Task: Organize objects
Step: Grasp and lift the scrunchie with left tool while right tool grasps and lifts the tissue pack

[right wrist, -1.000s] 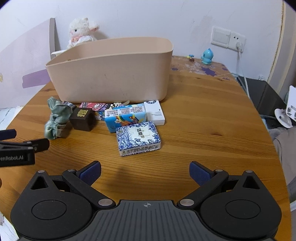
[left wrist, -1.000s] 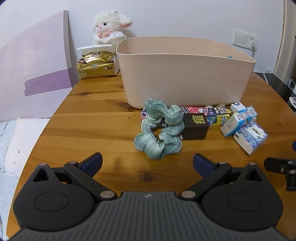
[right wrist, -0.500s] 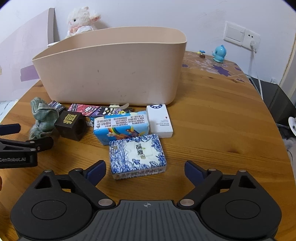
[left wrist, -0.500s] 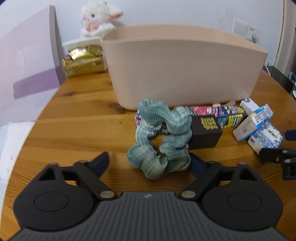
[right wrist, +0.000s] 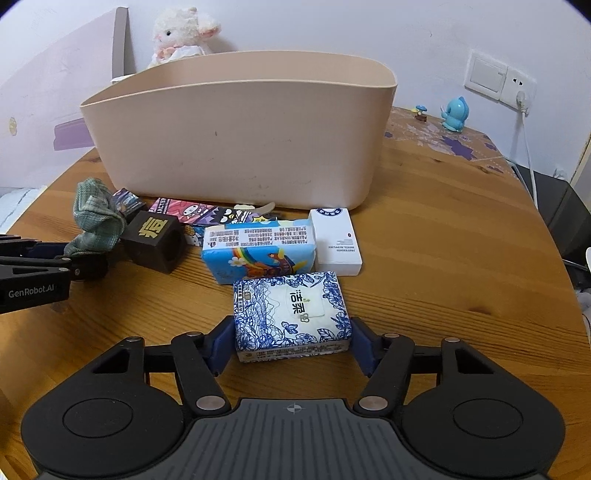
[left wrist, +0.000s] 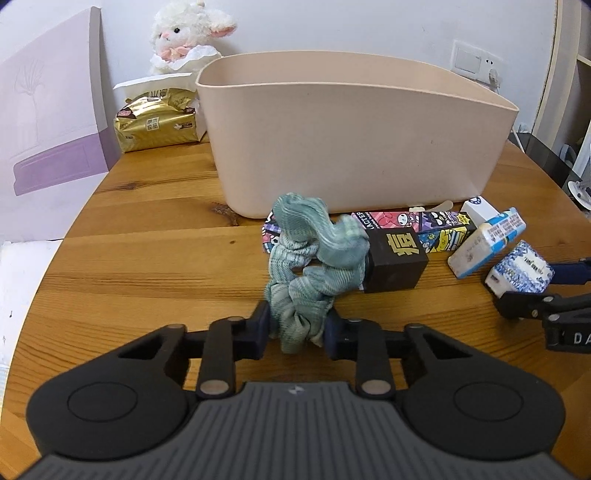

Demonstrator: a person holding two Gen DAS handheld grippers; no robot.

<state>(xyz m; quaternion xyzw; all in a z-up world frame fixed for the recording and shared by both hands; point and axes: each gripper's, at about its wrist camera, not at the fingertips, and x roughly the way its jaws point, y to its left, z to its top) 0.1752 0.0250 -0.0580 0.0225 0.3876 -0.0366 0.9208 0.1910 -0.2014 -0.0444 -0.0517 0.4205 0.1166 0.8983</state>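
Observation:
A beige plastic bin (left wrist: 354, 136) (right wrist: 240, 133) stands on the round wooden table. In front of it lie a green scrunchie (left wrist: 314, 266) (right wrist: 96, 221), a dark cube (left wrist: 397, 258) (right wrist: 155, 236), a flat cartoon-print box (left wrist: 424, 225) (right wrist: 207, 216), a blue rainbow tissue pack (right wrist: 258, 247) (left wrist: 487, 240), a white box (right wrist: 336, 240) and a blue-and-white floral tissue pack (right wrist: 291, 314) (left wrist: 521, 273). My left gripper (left wrist: 297, 326) is shut on the near end of the scrunchie. My right gripper (right wrist: 291, 343) is shut on the floral tissue pack, its pads on both sides.
A gold tissue pack (left wrist: 159, 122) and a white plush lamb (left wrist: 184, 37) (right wrist: 181, 35) sit behind the bin at the left. A purple-white board (left wrist: 48, 140) leans at the far left. A small blue figurine (right wrist: 456, 112) and a wall socket with cable (right wrist: 517, 92) are at the back right.
Both grippers moved forward and closed. The left one went from open to shut on the scrunchie. The right one went from open to shut on the floral tissue pack.

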